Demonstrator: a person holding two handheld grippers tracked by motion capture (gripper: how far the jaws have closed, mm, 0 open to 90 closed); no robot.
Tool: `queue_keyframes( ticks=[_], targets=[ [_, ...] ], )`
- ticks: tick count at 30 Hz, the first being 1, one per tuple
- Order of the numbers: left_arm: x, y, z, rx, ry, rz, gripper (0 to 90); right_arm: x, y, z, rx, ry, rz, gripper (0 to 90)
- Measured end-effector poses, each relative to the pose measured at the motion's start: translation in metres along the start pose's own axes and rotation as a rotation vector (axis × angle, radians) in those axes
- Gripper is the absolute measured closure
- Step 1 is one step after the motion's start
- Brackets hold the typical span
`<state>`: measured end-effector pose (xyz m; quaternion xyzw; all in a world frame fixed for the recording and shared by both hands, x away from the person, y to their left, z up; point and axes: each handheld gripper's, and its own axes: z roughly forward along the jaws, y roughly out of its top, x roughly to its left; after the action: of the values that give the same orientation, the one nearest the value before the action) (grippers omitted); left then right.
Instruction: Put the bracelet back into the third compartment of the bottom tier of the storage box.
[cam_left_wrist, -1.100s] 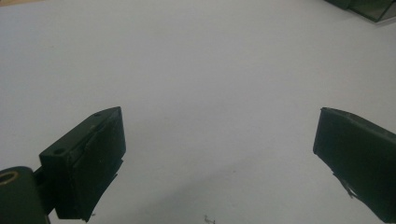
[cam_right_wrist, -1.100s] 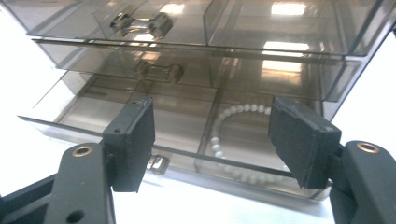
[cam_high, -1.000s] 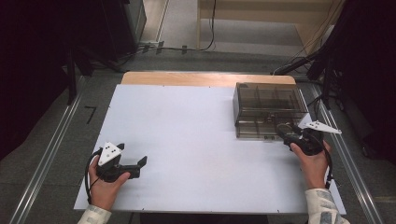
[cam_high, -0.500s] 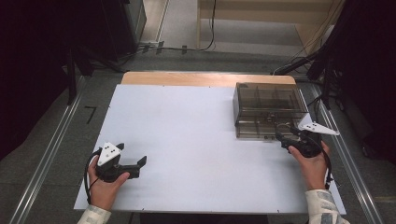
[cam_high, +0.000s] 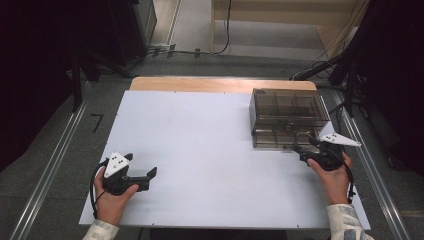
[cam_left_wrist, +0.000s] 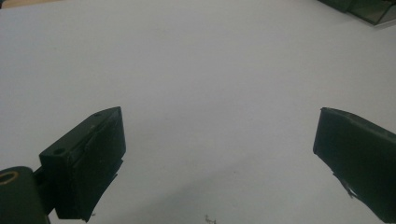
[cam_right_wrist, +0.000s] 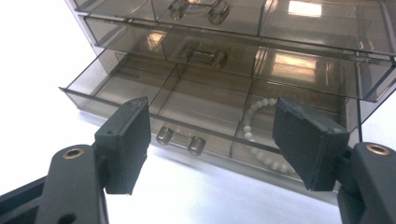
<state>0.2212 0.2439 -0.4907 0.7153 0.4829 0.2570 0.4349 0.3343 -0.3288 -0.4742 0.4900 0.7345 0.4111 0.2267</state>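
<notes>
White desk (cam_high: 210, 150), smoky drawer organizer (cam_high: 287, 117) upper right; bead bracelet (cam_right_wrist: 254, 128) in pulled-out bottom drawer (cam_right_wrist: 187, 116). Right gripper (cam_right_wrist: 212, 140) open before it; left gripper (cam_left_wrist: 219, 158) open, lower left.

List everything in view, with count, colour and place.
drawer organiser: one, smoky transparent, far right of the board; bottom drawer pulled partly out
bead bracelet: one, white, in the open drawer's right compartment
board: one, white, covering the table
wooden edge: one, light brown, beyond the board's far side
left gripper: one, black, near left of the board, open
right gripper: one, black, just in front of the open drawer, open
hands: two, one on each gripper
</notes>
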Motion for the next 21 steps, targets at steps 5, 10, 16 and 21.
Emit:
queue_keyframes(
  ticks=[5,10,16,21],
  targets=[
    [0.000,0.000,0.000,-0.001,0.000,0.001,2.9,0.001,-0.001,-0.004,0.000,0.003,-0.005,26.2],
    [0.000,0.000,0.000,0.000,-0.001,0.001,2.9,0.004,-0.003,-0.008,0.007,-0.006,-0.031,26.3],
    [-0.001,0.000,0.000,0.000,-0.001,0.002,2.9,0.009,-0.006,-0.011,0.011,0.007,-0.040,26.3],
    [0.000,0.000,0.000,-0.001,-0.001,0.003,2.9,0.014,-0.007,-0.013,0.013,0.016,-0.054,26.2]
  ],
)
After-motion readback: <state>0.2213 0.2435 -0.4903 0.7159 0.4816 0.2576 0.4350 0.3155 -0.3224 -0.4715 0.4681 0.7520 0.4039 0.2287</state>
